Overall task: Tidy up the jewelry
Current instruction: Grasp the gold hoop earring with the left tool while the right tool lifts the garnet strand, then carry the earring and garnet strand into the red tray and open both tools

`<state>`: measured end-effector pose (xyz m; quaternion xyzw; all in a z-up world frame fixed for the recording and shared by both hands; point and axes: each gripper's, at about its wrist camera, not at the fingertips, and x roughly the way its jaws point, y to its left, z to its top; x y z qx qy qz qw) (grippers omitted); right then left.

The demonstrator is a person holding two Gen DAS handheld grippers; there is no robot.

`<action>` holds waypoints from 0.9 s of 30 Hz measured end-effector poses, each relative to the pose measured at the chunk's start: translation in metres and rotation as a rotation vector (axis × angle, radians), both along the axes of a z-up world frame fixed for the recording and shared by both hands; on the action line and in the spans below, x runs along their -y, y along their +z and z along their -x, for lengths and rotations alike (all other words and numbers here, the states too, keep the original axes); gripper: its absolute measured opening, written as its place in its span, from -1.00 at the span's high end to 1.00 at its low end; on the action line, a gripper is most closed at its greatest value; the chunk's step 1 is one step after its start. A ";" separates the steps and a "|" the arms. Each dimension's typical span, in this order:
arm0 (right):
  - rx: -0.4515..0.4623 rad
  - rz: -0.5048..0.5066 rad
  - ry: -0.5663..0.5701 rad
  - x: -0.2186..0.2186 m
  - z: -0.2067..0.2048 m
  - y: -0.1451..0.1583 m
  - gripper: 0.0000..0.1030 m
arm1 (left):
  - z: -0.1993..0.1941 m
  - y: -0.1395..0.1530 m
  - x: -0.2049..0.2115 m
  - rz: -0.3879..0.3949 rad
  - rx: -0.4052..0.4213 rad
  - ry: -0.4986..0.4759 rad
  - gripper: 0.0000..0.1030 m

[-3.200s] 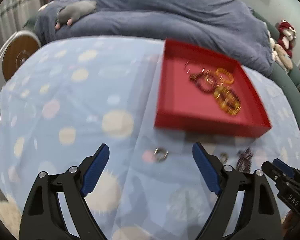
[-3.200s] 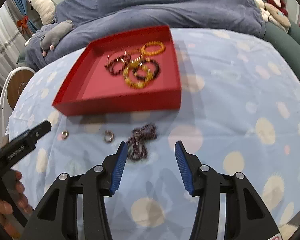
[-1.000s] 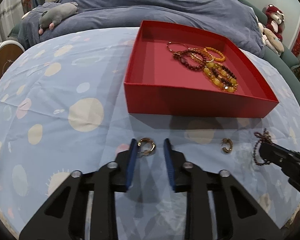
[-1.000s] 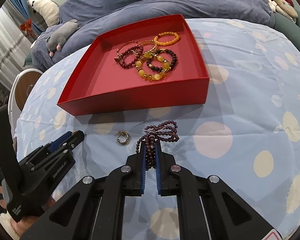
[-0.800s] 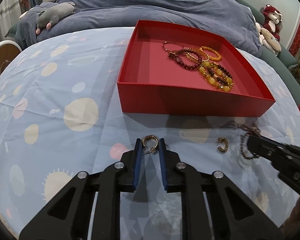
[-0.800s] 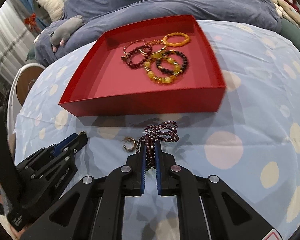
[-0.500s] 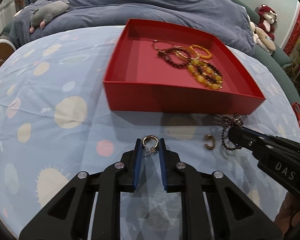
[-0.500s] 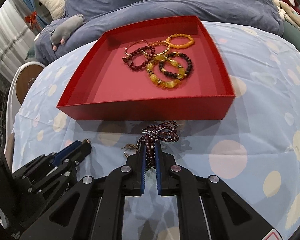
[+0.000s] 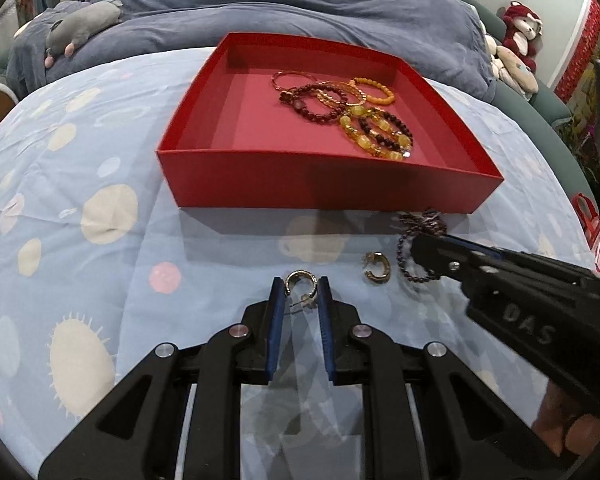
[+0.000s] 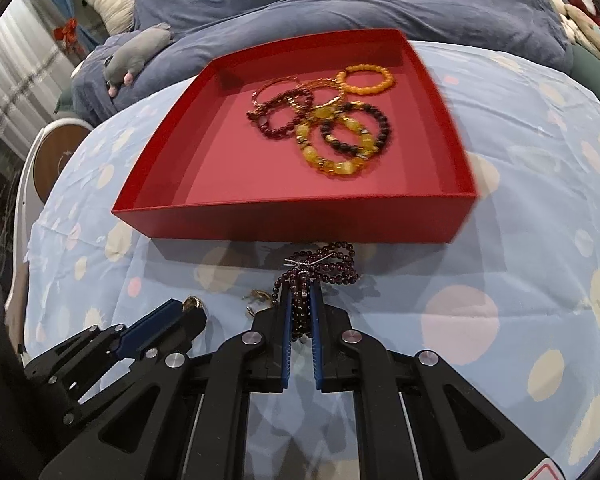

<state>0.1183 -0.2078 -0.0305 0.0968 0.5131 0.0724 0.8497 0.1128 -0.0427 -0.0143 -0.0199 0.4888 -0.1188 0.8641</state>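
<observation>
Here, the left gripper (image 9: 300,292) is clamping a gold hoop earring (image 9: 301,285) between its blue pads, the hoop poking out past the fingertips over the spotted blue tablecloth (image 9: 100,216). The right gripper (image 10: 300,304) is pinching a dark purple beaded bracelet (image 10: 324,266), whose loops are spilling forward from the closed tips, just in front of the red tray (image 10: 284,222). A second gold earring (image 9: 377,267) is lying on the cloth between the two tools. Inside the tray, amber, orange and garnet bracelets (image 9: 352,114) are resting in a tangled heap.
</observation>
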 end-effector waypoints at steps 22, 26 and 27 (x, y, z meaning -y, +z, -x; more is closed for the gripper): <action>-0.031 -0.043 0.171 -0.040 0.025 -0.002 0.84 | 0.003 0.011 -0.040 0.027 -0.009 0.065 0.68; -0.032 -0.060 0.163 -0.038 0.034 0.003 0.84 | 0.007 0.015 -0.041 0.031 -0.001 0.062 0.68; -0.032 -0.056 0.166 -0.039 0.036 0.004 0.84 | 0.008 0.015 -0.040 0.034 -0.002 0.059 0.68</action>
